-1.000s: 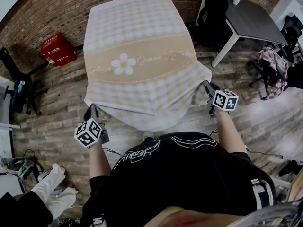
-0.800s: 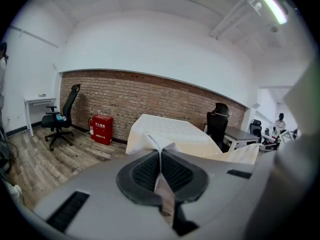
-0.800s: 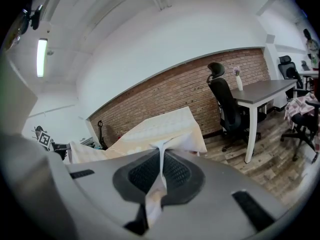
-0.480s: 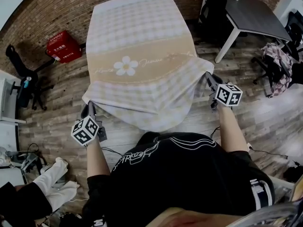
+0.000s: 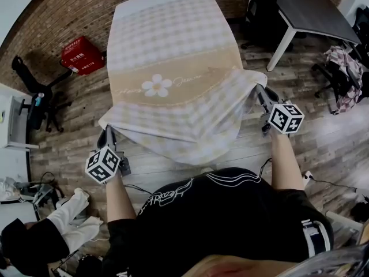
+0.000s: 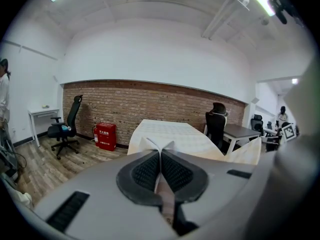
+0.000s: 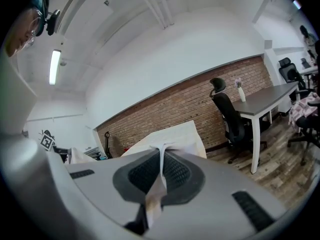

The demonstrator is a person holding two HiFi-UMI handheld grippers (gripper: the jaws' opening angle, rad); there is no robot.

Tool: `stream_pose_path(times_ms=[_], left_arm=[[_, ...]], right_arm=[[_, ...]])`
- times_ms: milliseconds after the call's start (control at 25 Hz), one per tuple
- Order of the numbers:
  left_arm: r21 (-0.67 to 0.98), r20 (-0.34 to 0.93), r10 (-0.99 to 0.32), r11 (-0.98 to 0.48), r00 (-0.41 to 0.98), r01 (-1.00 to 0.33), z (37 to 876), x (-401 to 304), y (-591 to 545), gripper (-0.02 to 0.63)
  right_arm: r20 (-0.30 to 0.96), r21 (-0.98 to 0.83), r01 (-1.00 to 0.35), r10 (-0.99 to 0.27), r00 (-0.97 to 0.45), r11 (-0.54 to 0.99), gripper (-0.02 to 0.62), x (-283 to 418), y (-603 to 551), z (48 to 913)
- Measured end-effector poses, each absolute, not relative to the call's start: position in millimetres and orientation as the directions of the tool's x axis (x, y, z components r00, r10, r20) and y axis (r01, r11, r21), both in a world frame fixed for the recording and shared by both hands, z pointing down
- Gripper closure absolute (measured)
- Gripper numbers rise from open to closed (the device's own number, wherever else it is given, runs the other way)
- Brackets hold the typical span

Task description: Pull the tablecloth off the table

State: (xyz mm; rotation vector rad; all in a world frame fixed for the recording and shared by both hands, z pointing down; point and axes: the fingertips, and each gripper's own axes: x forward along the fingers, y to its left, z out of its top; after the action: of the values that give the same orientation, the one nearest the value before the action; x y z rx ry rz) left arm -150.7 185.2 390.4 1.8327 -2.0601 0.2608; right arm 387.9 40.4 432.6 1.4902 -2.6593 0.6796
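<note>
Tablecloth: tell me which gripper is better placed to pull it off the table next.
Neither clearly. The left gripper is shut on the tablecloth at its near left corner, the right gripper at its near right corner. Pull with both together; one alone would probably skew it.

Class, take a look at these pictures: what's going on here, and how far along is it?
A person stands at the near end of a covered table with a gripper in each hand. The left gripper is shut on one near corner of the checked tablecloth, and the right gripper is shut on the other. The near edge is lifted and sags between the two corners. The far part, beyond the daisy band, lies spread flat, so the cloth is not yet off.
</note>
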Motion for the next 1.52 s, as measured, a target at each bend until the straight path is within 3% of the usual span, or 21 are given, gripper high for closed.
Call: stream_pose_path(times_ms=[680,1520], left_arm=[[0.224,0.301,-0.953,0.054,0.016,-0.973,364,-159,221,0.600],[0.242,0.266,-0.962,-0.002,0.068,-0.970,356,-184,335,0.600]], right_arm=[[0.212,-0.269,-0.849,-0.832,-0.512,0.454,0.596,369,103,384],[0.201,-0.247,-0.875,-0.861,-0.467,0.416,0.597,348,227,370]])
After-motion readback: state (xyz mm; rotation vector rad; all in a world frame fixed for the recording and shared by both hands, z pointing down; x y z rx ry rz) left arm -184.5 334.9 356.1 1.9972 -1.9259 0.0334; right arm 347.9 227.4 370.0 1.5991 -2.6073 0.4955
